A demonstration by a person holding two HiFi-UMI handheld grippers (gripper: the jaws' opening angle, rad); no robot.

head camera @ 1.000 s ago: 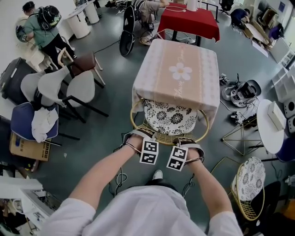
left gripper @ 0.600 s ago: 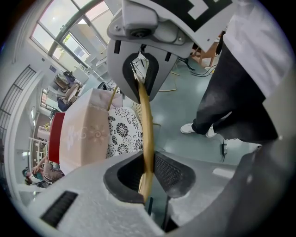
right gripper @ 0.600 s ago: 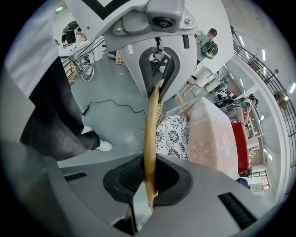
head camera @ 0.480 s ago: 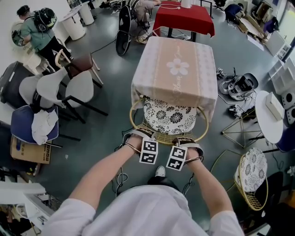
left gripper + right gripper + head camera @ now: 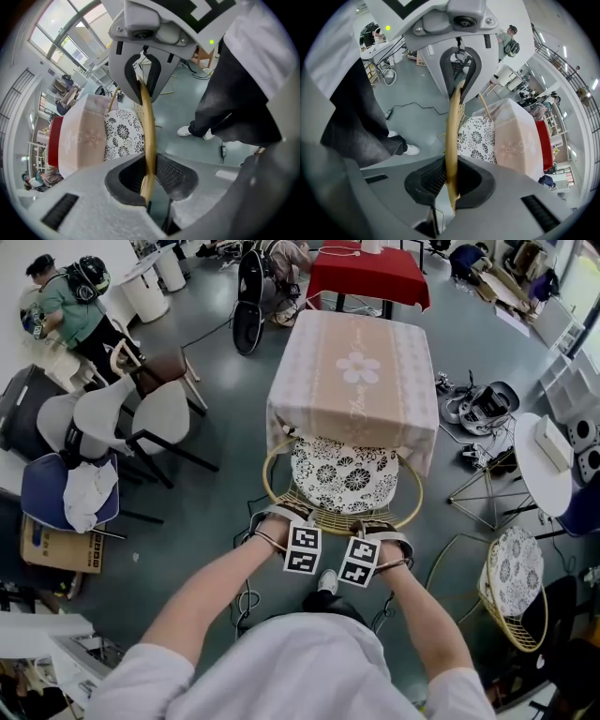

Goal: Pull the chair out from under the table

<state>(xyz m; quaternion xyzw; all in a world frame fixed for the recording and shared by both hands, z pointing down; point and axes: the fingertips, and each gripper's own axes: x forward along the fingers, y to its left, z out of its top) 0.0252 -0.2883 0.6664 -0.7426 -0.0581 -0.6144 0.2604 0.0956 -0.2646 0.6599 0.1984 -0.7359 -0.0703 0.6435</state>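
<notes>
The chair (image 5: 342,476) has a gold wire frame and a black-and-white floral cushion, and its front is still tucked under the pink-clothed table (image 5: 356,371). My left gripper (image 5: 281,517) and right gripper (image 5: 382,529) are side by side on the chair's curved back rim (image 5: 330,520). In the left gripper view the gold rim (image 5: 149,126) runs between the jaws, and the left gripper (image 5: 149,177) is shut on it. The right gripper view shows the same gold rim (image 5: 452,126), with the right gripper (image 5: 451,182) shut on it.
Grey and brown chairs (image 5: 141,418) crowd the left. A second gold chair (image 5: 511,601) and a white round table (image 5: 539,474) stand at the right, with gear and cables on the floor. A red table (image 5: 370,273) is behind. The person's shoe (image 5: 325,580) is just behind the chair.
The chair has slid out from under the table toward the person, so more of the floral cushion shows. Both grippers keep their hold on the rim.
</notes>
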